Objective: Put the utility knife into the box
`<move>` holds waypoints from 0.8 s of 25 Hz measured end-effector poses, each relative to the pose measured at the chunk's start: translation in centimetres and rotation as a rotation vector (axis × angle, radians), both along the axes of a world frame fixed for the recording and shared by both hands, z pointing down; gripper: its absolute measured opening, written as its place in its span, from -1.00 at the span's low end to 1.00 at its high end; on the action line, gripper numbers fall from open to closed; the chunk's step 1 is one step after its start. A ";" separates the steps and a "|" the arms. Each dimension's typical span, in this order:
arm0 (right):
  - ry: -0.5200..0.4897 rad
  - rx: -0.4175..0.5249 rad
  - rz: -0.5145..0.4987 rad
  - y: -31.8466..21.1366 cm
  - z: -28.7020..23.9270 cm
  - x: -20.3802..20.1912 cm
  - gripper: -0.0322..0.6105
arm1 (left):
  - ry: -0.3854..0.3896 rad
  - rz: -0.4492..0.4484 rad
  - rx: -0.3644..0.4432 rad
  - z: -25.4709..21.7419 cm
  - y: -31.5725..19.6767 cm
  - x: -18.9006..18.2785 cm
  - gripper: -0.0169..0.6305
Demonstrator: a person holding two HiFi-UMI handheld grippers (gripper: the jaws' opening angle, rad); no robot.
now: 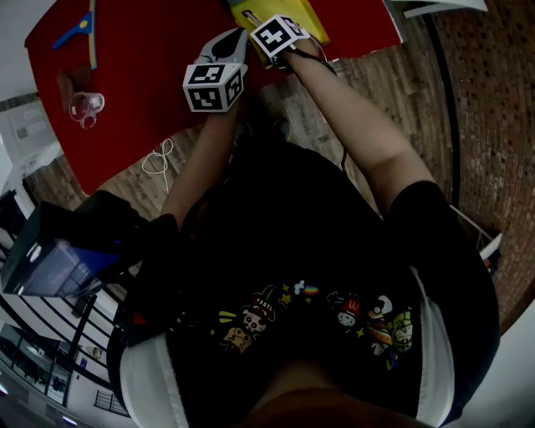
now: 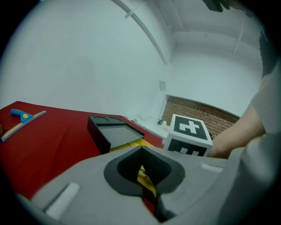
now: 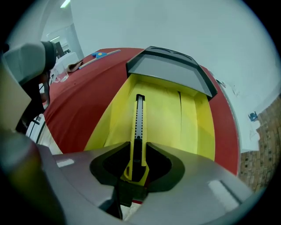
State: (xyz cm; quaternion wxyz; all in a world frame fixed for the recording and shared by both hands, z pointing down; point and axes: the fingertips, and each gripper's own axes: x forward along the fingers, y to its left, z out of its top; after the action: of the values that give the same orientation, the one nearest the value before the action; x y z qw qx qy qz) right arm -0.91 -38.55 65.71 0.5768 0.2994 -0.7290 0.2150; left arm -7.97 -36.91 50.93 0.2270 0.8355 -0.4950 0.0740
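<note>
1. Closest to my lens, the right gripper [image 3: 137, 151] is clamped on the yellow knife [image 3: 138, 123], whose blade end points away over the box [image 3: 193, 118].
2. That yellow box lies open on the red table [image 3: 79, 101], lid [image 3: 169, 70] raised at its far end.
3. My left gripper [image 2: 145, 176] sits just to the left, jaws together, empty.

A red table [image 1: 142, 92] fills the far side, standing on a wood-plank floor [image 1: 393, 84]. Off to the right, brickwork [image 1: 493, 117] curves away past a dark line. A white unit [image 1: 25, 138] sits just off the table's left edge. Near left, dark bars [image 1: 42, 351] cross pale light, window or railing, hard to tell. In the left gripper view a plain white wall [image 2: 79, 57] rises behind the table. A thin pipe [image 2: 147, 31] arcs across it, and a brick strip [image 2: 197, 109] runs low at right. A ceiling light [image 3: 65, 4] glows far left in the right gripper view.
</note>
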 end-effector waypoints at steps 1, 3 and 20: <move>0.011 0.002 -0.001 -0.1 0.0 0.1 -0.46 | 0.001 -0.001 -0.001 0.1 0.0 -0.1 -0.94; 0.032 0.003 0.001 -0.1 0.1 0.3 -0.46 | 0.001 0.001 -0.001 0.1 0.0 -0.2 -0.94; -0.584 0.377 0.159 0.3 -13.7 0.2 -0.82 | -0.046 0.067 0.045 -2.0 1.5 1.2 -0.94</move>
State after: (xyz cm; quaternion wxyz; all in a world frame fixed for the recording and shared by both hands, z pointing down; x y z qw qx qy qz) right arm -0.72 -38.23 51.99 0.2603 0.3823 -0.8644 0.1973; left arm -6.75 -35.38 48.95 0.1942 0.8545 -0.4733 0.0896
